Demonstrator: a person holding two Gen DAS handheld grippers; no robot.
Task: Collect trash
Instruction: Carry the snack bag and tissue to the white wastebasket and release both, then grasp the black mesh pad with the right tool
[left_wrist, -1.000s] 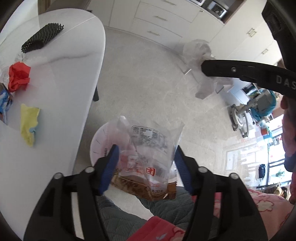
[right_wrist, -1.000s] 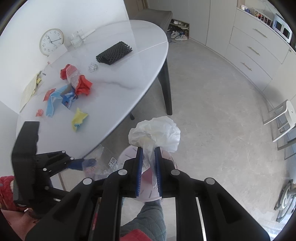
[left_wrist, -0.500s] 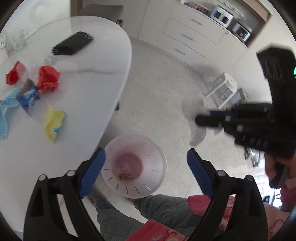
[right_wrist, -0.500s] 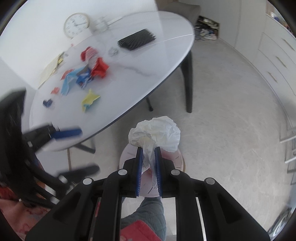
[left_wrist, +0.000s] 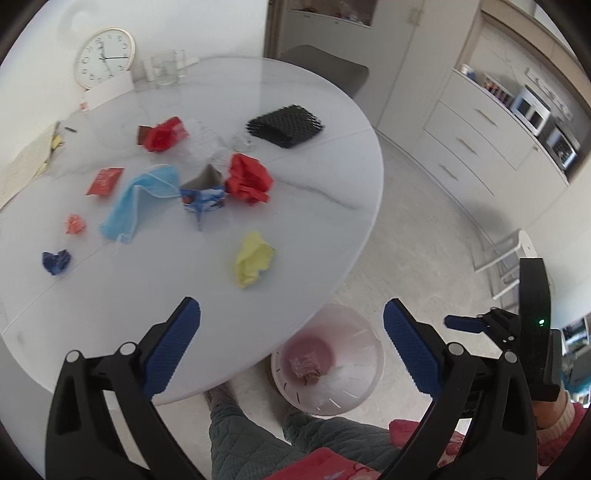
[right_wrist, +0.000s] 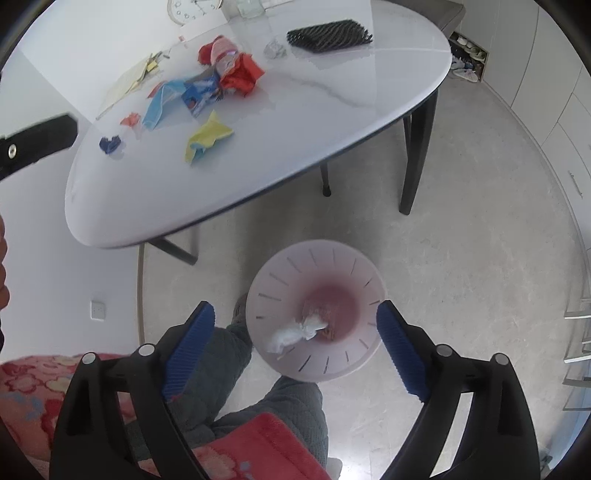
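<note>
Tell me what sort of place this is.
Most likely a home kitchen-dining room. A white oval dining table strewn with litter stands by built-in drawer cabinets holding a microwave. A wall clock leans at the table's back, and shoes sit by the wall.

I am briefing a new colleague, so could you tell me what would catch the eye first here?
Bright litter on the white table: a red wad, a blue face mask, a yellow wad. On the floor beside it, the pink bin holds a white plastic bag; both grippers are open.
</note>
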